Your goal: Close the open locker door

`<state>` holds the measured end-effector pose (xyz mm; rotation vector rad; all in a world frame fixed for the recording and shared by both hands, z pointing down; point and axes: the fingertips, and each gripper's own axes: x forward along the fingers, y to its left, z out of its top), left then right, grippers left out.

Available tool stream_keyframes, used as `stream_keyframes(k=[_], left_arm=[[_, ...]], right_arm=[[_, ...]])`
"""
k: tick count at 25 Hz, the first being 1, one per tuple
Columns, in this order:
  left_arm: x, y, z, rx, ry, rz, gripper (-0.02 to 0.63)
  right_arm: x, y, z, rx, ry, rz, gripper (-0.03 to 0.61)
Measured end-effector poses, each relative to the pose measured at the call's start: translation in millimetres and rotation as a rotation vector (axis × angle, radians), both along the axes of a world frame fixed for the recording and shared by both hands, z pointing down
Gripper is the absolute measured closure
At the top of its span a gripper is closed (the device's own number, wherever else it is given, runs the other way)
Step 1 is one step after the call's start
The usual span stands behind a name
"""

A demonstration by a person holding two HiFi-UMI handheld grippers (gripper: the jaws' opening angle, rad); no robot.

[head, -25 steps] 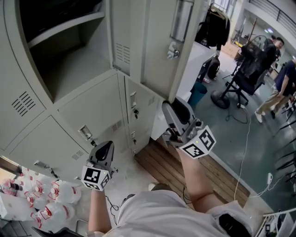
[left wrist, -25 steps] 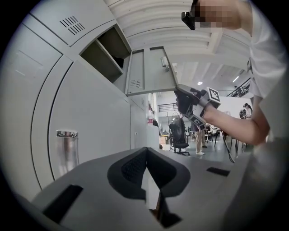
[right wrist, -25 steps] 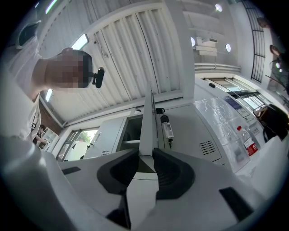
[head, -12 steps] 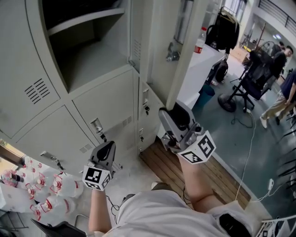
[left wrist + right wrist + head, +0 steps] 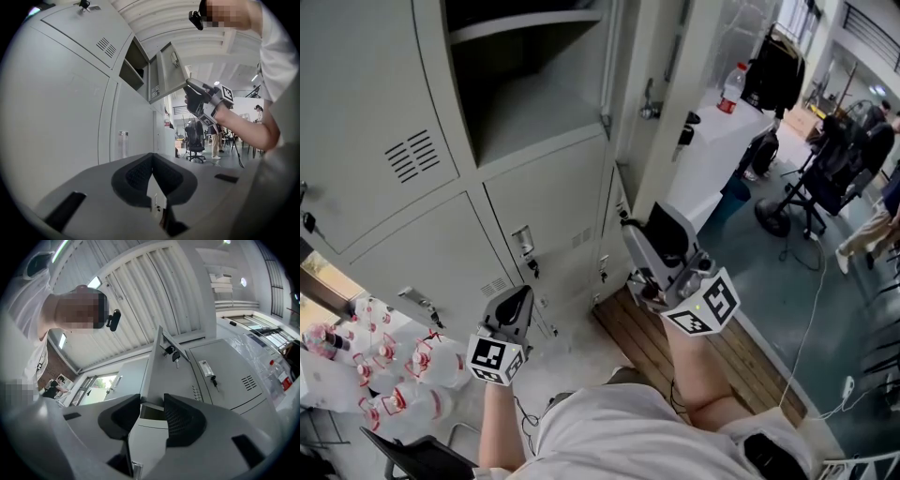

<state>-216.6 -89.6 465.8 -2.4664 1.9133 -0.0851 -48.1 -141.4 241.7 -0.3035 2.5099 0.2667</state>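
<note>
The grey locker door (image 5: 661, 141) stands open from the upper compartment (image 5: 525, 84), with a key hanging in its lock. My right gripper (image 5: 656, 225) is raised at the door's lower edge. In the right gripper view the door (image 5: 164, 371) has its bottom corner between my right gripper's (image 5: 151, 401) jaws, which are opening, with a gap showing at the right pad. My left gripper (image 5: 516, 298) hangs low in front of the closed lower lockers, shut and empty. The left gripper view shows its tips (image 5: 151, 157) together, and the open door (image 5: 166, 77) and the right gripper (image 5: 201, 101) beyond.
Closed lockers with keyed handles (image 5: 523, 244) sit below the open one. Packs of water bottles (image 5: 384, 375) lie at lower left. A wooden board (image 5: 647, 347) is underfoot. To the right are a white table (image 5: 712, 141), an office chair (image 5: 830, 159), a floor cable and people.
The head view has swung, so the lockers have slid rightward and the door shows more edge-on. My right gripper stays at the door's lower edge. The left gripper has hardly moved.
</note>
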Motion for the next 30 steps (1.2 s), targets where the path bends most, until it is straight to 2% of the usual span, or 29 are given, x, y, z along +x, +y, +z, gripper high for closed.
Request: stream_keyframes(k=[11, 22, 30], left_arm=[[-44, 38, 4, 0.007, 0.016, -0.110, 0.611], [-74, 72, 7, 0.005, 0.041, -0.305, 0.611], [-88, 80, 3, 0.015, 0.050, -0.426, 0.611]], right_arm=[[-49, 15, -1, 0.018, 0.020, -0.081, 0.439], [-92, 21, -8, 0.032, 0.039, -0.249, 0.449], [-124, 12, -18, 0.022, 0.046, -0.361, 0.489]])
